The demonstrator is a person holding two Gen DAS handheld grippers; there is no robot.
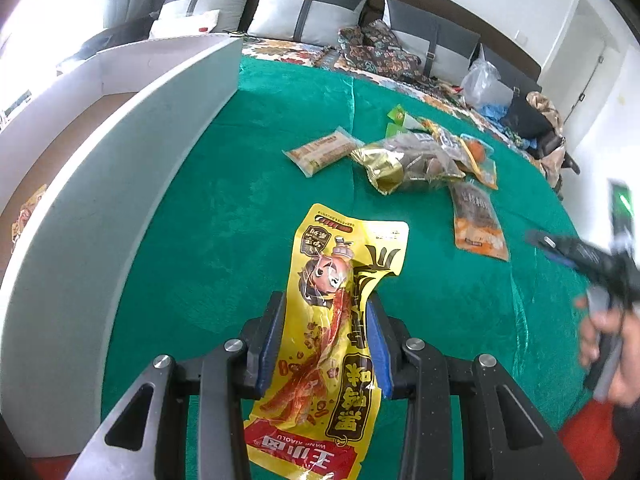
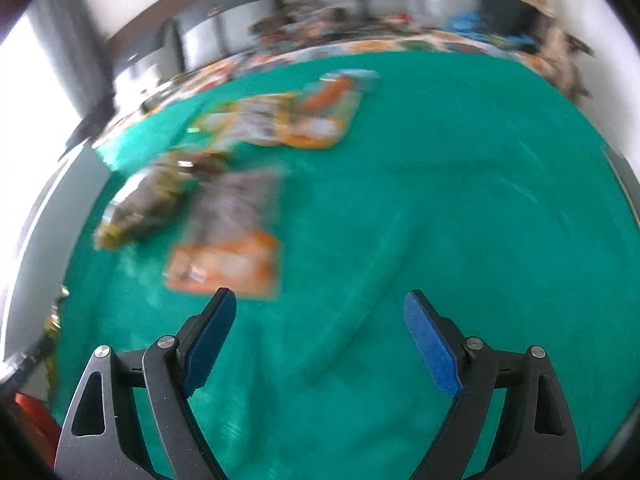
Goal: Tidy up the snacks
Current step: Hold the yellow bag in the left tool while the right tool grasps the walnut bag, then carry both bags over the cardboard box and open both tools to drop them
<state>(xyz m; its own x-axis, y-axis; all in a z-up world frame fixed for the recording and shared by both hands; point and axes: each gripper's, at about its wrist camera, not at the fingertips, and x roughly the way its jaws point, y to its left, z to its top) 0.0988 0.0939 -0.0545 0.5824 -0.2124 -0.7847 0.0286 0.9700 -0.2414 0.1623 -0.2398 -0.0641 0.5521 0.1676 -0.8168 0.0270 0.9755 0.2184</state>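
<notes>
Our left gripper [image 1: 326, 316] is clenched on a long yellow snack packet [image 1: 332, 320], its blue pads pressing the packet's two long sides near mid-length. The packet's long axis runs along the line of the fingers: its yellow top end points away from us toward the far edge of the green cloth [image 1: 240, 220], while its red bottom end hangs back under the gripper toward the near edge. It appears lifted clear of the cloth.

A white box [image 1: 132, 152] stands along the cloth's left edge. The remaining snack packets [image 1: 420, 160] lie heaped toward the far right corner, well apart from the held one.

Our right gripper [image 2: 320, 300] hangs released, jaws wide with nothing between them, just beside a blurred orange packet [image 2: 224, 268] at its left fingertip.
</notes>
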